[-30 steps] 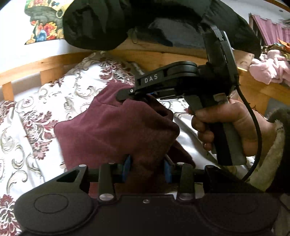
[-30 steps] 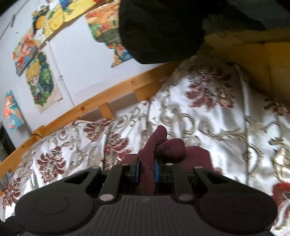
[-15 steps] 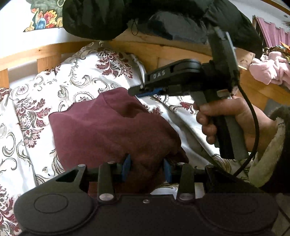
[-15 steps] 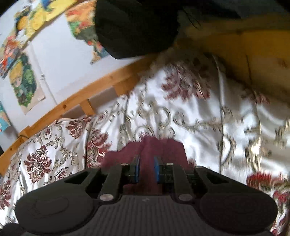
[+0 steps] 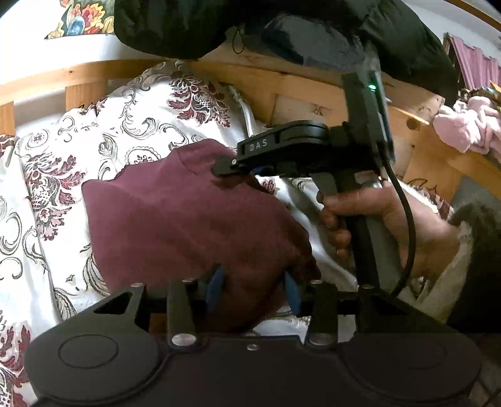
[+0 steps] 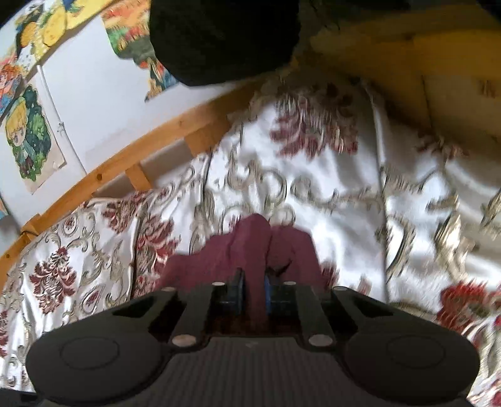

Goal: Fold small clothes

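A maroon cloth point(image 5: 175, 213) lies bunched on the flowered bedspread point(image 5: 125, 125). My left gripper point(image 5: 253, 281) has a thick wad of the cloth's near end between its blue pads, which press on it while the jaws are opening slightly. In the left wrist view a hand point(image 5: 375, 219) holds my right gripper point(image 5: 225, 166), whose tip sits at the cloth's far top edge. In the right wrist view, my right gripper point(image 6: 253, 288) is closing on an upright fold of the maroon cloth point(image 6: 250, 238), and the pads pinch it.
A wooden bed frame point(image 5: 281, 84) runs behind the bedspread, with a black jacket point(image 5: 281, 28) hanging over it. Pink clothes point(image 5: 469, 128) lie on the frame at the right. Cartoon posters point(image 6: 28, 141) hang on the white wall.
The right gripper let go of the cloth's fold and lifted off it, then came back down and pinched a fold again. The left gripper kept its wad.
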The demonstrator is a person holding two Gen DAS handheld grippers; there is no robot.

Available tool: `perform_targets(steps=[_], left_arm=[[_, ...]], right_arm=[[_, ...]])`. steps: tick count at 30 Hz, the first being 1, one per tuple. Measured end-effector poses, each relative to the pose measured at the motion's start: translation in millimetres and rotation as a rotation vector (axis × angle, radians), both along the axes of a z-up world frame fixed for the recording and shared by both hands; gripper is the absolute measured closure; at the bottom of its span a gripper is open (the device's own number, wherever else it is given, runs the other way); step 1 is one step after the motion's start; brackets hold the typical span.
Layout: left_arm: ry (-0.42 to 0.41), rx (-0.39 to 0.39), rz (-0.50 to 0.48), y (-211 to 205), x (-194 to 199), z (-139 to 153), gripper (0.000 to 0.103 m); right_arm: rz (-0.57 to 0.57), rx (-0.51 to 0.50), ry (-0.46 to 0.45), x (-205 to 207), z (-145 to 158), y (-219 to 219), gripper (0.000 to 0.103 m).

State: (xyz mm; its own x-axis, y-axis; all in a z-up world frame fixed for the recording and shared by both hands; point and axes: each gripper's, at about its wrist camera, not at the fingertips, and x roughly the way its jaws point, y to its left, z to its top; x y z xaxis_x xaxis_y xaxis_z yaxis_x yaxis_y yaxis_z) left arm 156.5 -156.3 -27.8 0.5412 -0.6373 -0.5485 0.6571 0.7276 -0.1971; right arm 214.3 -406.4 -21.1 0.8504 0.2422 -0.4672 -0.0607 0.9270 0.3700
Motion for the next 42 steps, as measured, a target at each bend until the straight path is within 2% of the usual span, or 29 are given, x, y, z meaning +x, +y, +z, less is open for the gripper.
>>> perform_targets(steps=[4, 6, 9, 12, 15, 19, 21, 23, 26, 28, 30, 31, 32, 35, 37, 42], left_arm=[[-0.012, -0.057, -0.022, -1, 2, 14, 0.054], [-0.039, -0.065, -0.031, 0, -2, 17, 0.041], [-0.046, -0.066, -0.020, 3, -5, 17, 0.038], [-0.004, -0.088, 0.049, 10, 0, 16, 0.027], [0.051, -0.139, 0.158, 25, 7, 15, 0.022], [0.135, -0.207, 0.335, 48, 19, 11, 0.014], [0.168, -0.222, 0.407, 57, 23, 8, 0.011], [0.207, -0.221, 0.458, 64, 26, 4, 0.010], [0.282, -0.178, 0.499, 68, 32, -7, 0.010], [0.334, -0.145, 0.500, 66, 35, -16, 0.009], [0.375, -0.169, 0.511, 69, 35, -22, 0.006], [0.386, -0.179, 0.517, 71, 35, -25, 0.004], [0.396, -0.180, 0.521, 73, 35, -25, 0.003], [0.394, -0.163, 0.521, 72, 34, -27, 0.001], [0.387, -0.150, 0.524, 70, 34, -30, 0.001], [0.395, -0.160, 0.533, 73, 32, -37, 0.001]], right_arm=[[-0.057, -0.058, -0.035, -3, 9, -9, 0.090], [-0.040, -0.034, -0.007, 2, 3, -17, 0.090], [-0.048, 0.023, 0.028, 5, -6, -24, 0.089], [-0.050, 0.020, 0.032, 6, -6, -24, 0.085], [-0.058, 0.019, 0.040, 4, -5, -25, 0.078], [-0.053, 0.037, 0.051, -5, 0, -29, 0.045], [-0.037, 0.044, 0.067, -13, 3, -29, 0.036], [-0.005, 0.026, 0.108, -19, 6, -27, 0.020], [0.062, -0.074, 0.189, -27, 10, -17, 0.005], [0.093, -0.204, 0.217, -34, 13, -8, 0.001], [0.104, -0.351, 0.233, -42, 14, 1, 0.001], [0.116, -0.406, 0.242, -45, 12, 4, 0.001], [0.131, -0.421, 0.247, -46, 11, 5, 0.001], [0.151, -0.398, 0.252, -48, 10, 5, 0.001], [0.157, -0.374, 0.220, -48, 12, 3, 0.001], [0.100, -0.187, 0.142, -45, 13, -17, 0.001]])
